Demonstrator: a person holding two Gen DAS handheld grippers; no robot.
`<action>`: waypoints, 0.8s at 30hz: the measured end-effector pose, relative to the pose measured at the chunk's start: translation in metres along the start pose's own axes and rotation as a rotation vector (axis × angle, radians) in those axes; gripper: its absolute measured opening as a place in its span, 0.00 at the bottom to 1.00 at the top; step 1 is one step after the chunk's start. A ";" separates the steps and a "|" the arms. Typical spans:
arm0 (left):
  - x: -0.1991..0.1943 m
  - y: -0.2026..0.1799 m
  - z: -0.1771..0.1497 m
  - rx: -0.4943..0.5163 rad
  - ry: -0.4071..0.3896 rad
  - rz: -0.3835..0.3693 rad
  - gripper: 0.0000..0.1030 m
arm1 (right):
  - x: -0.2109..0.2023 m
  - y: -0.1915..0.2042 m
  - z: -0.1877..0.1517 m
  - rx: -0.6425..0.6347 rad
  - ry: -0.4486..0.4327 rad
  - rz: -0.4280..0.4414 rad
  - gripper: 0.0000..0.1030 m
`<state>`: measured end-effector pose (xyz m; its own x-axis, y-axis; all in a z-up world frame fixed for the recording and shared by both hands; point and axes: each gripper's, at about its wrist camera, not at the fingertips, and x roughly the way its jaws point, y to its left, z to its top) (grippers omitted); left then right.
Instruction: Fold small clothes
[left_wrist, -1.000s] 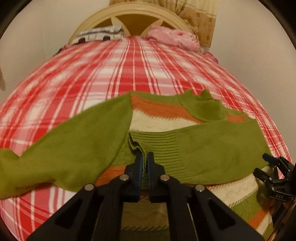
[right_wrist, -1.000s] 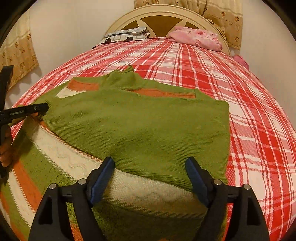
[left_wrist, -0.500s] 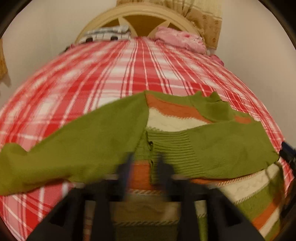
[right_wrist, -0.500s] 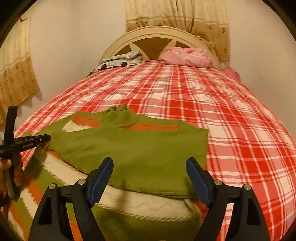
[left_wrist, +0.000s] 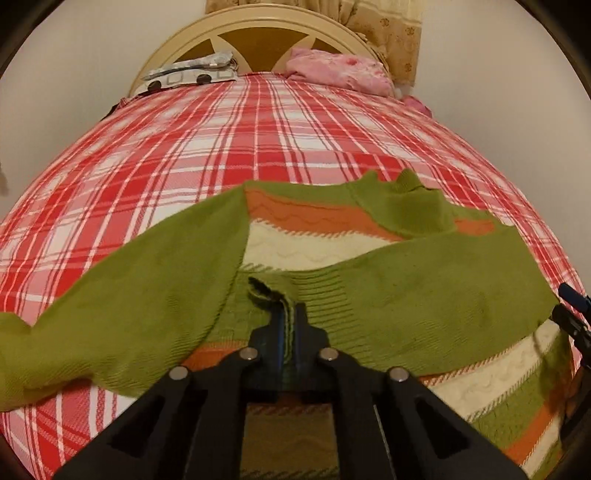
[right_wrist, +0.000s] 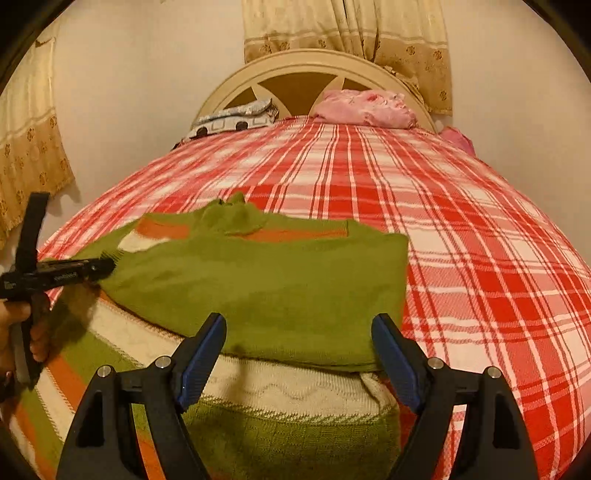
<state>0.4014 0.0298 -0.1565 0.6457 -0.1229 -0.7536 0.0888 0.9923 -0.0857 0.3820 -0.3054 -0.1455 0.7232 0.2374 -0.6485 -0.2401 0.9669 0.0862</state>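
1. A green sweater (left_wrist: 424, 295) with orange and cream stripes lies on a bed (left_wrist: 258, 147) with a red and white check cover. It fills the low middle of both views.
2. The right sleeve (right_wrist: 277, 288) is folded across the body of the sweater. The left sleeve (left_wrist: 129, 314) lies spread out to the lower left of the left view.
3. The left gripper (left_wrist: 290, 325) is pinched tight on the ribbed cuff (left_wrist: 269, 295) of the folded sleeve, low in the middle of its view.
4. The right gripper (right_wrist: 299, 354) has its blue pads (right_wrist: 201, 354) wide apart above the sweater. Nothing is held between them.
5. A hand (right_wrist: 22, 328) holds the left gripper at the left edge of the right view.
6. A pink pillow (left_wrist: 336, 72) and a patterned cloth (left_wrist: 192, 74) lie by the headboard (left_wrist: 258, 37) at the top.
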 end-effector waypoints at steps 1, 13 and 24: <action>-0.002 0.002 0.000 -0.010 -0.004 0.001 0.04 | 0.000 -0.001 0.000 0.003 -0.003 -0.004 0.79; -0.018 0.029 -0.001 -0.083 -0.018 -0.054 0.02 | -0.029 -0.041 0.010 0.151 -0.098 -0.056 0.79; 0.002 0.006 0.007 -0.043 -0.006 -0.038 0.61 | -0.027 -0.023 0.000 0.096 -0.100 -0.035 0.79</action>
<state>0.4088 0.0352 -0.1540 0.6469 -0.1603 -0.7456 0.0806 0.9865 -0.1422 0.3684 -0.3343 -0.1304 0.7918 0.2071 -0.5746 -0.1542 0.9781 0.1400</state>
